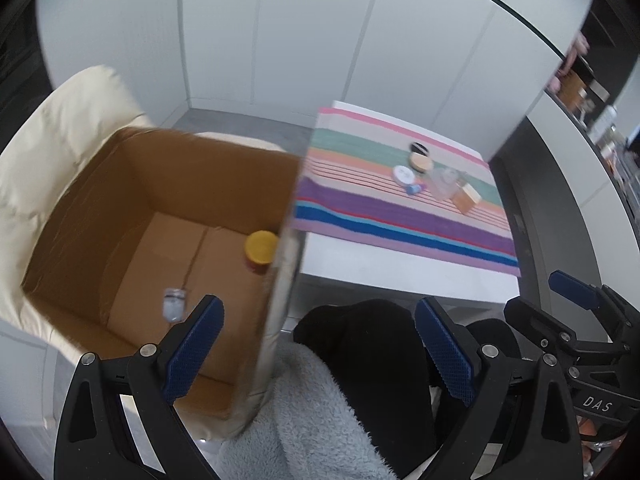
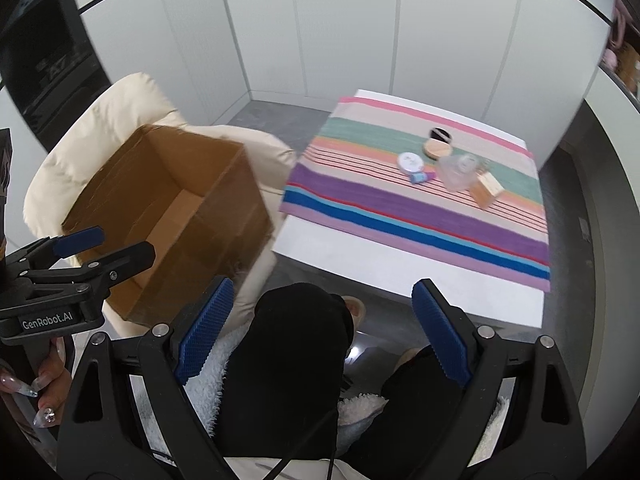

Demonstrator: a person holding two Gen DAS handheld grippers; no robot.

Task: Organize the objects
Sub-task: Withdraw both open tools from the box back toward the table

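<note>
Right wrist view: right gripper (image 2: pixel 320 328) wide, holding nothing; left gripper (image 1: pixel 316 344) wide too. Small items cluster at the far right of the striped cloth (image 2: pixel 400 216) on the surface (image 2: pixel 360 256). Clear bottle (image 2: pixel 454 174) looks like glass (fragile, slippery), so take it across its flat sides. Round tins (image 2: pixel 410 162) look light and stiff; grip at the rim. Cardboard box (image 1: pixel 160 200) sits left, jar (image 1: pixel 262 250) inside.

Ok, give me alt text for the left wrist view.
The left tool hangs open and empty above an open cardboard box that holds a yellow-lidded jar and a small clear bottle. To the right, a striped cloth on a white table carries several small containers.
</note>
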